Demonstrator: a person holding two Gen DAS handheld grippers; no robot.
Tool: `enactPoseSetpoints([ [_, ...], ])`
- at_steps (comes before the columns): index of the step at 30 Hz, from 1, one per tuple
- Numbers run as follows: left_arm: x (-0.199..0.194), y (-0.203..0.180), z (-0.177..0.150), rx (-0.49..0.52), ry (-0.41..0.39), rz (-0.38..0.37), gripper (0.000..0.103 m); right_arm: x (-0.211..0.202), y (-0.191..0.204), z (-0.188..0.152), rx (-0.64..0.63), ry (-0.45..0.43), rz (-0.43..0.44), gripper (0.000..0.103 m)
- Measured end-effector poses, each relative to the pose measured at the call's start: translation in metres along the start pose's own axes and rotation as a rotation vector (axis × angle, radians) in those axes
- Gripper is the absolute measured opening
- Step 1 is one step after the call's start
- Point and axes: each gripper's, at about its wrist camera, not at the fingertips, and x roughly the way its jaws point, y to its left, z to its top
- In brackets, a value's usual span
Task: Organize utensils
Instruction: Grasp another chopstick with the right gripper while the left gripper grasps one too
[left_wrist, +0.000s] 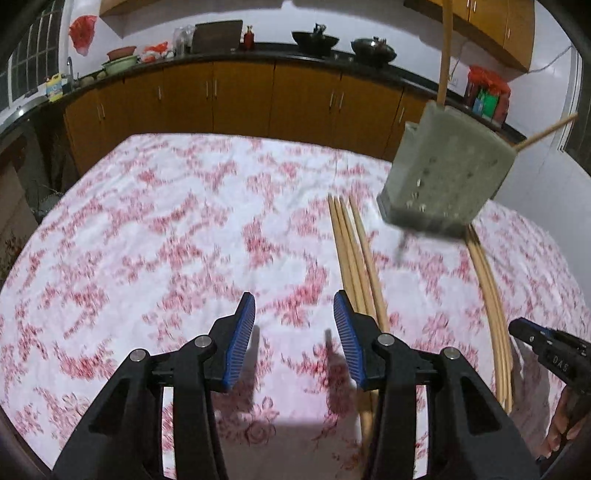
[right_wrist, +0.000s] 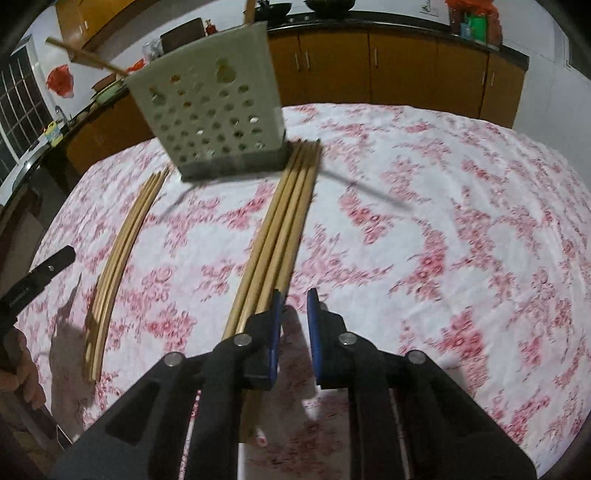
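Observation:
A pale green perforated utensil holder (left_wrist: 443, 173) (right_wrist: 210, 110) stands at the far side of the table with two chopsticks sticking out of it. Two bundles of wooden chopsticks lie on the cloth. The left bundle (left_wrist: 354, 258) (right_wrist: 118, 254) runs just right of my left gripper (left_wrist: 294, 314), which is open and empty. The right bundle (left_wrist: 491, 295) (right_wrist: 280, 229) runs just left of my right gripper (right_wrist: 295, 306), whose jaws stand slightly apart with nothing between them.
The table carries a white cloth with red flowers (left_wrist: 166, 240) (right_wrist: 443, 240). Behind it runs a kitchen counter with brown cabinets (left_wrist: 240, 96), woks (left_wrist: 314, 38) and packets. The right gripper shows at the left wrist view's right edge (left_wrist: 546, 347).

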Motion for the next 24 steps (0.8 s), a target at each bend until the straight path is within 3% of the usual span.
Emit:
enactPoseSetpoints([
  [11,0.007,-0.008,-0.015,0.018,0.048,-0.034,0.038,0.001,0.007,0.002,-0.033,0.006,0.004,0.013],
  [16,0.009,-0.012,-0.019,0.027,0.063,-0.050,0.033,0.004,-0.001,0.003,-0.014,-0.007,-0.079,0.009],
  [24,0.010,-0.017,-0.023,0.047,0.080,-0.091,0.025,0.002,-0.020,0.004,0.028,-0.012,-0.094,0.008],
])
